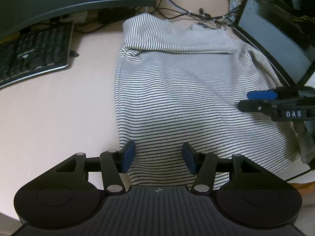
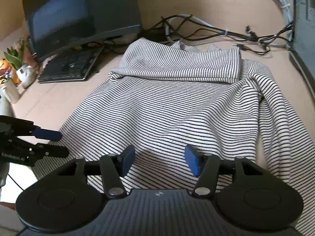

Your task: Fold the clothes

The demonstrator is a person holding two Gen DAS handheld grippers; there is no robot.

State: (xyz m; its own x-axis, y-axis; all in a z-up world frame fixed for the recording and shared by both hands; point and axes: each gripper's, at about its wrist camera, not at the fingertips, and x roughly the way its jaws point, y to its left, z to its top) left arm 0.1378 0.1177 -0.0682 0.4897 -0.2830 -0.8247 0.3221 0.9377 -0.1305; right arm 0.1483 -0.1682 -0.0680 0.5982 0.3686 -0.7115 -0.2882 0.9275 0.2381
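Observation:
A black-and-white striped shirt [image 1: 177, 98] lies flat on the beige desk, its far part folded back over the body as a band [image 2: 177, 64]. A sleeve [image 2: 275, 106] drapes down its right side. My left gripper [image 1: 158, 156] hovers open over the shirt's near left hem, with only cloth below its blue pads. My right gripper [image 2: 160, 160] is open over the near hem further right; nothing is pinched between its fingers. Each gripper shows in the other's view: the right one [image 1: 256, 100] at the right edge, the left one [image 2: 53, 141] at the left edge.
A black keyboard [image 1: 33, 53] and a dark monitor [image 2: 78, 17] stand at the far left of the desk [image 1: 59, 108]. Tangled cables [image 2: 216, 33] run along the back wall. A dark computer case [image 1: 275, 45] borders the shirt on the right. A small plant [image 2: 11, 59] sits far left.

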